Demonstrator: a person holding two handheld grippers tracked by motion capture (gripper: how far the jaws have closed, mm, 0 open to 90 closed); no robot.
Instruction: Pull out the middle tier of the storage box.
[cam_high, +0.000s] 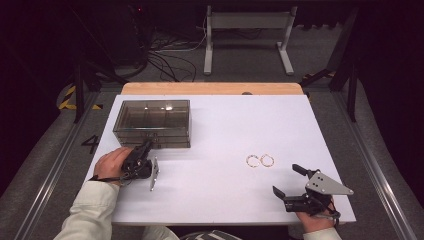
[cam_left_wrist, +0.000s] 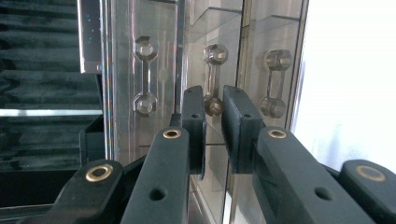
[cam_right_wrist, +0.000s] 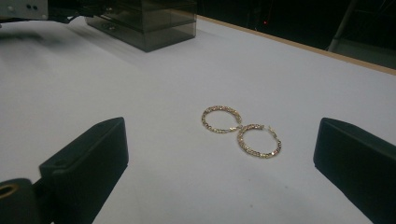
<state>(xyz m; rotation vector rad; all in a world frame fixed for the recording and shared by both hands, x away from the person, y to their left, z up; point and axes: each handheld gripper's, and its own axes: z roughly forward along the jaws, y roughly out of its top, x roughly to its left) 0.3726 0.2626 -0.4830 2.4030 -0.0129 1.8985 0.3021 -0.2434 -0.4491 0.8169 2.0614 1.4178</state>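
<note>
A smoky clear drawer box (cam_high: 152, 120) stands at the table's back left; in the left gripper view it shows three drawer fronts, each with a clear bar handle. My left gripper (cam_high: 145, 146) is turned on its side against the box front. Its jaws (cam_left_wrist: 213, 100) are closed narrowly on the lower end of the middle handle (cam_left_wrist: 215, 79). Two gold hoop earrings (cam_high: 253, 160) (cam_high: 267, 160) lie side by side right of centre. My right gripper (cam_high: 286, 179) rests open near the front right edge, and the earrings (cam_right_wrist: 221, 119) (cam_right_wrist: 259, 141) lie ahead between its wide-apart jaws.
The white table top (cam_high: 225, 130) has a wooden strip (cam_high: 212, 88) along its back edge. Beyond it stand a white metal frame (cam_high: 247, 40) and floor cables (cam_high: 170, 60). The person's left sleeve (cam_high: 92, 210) comes in at the bottom left.
</note>
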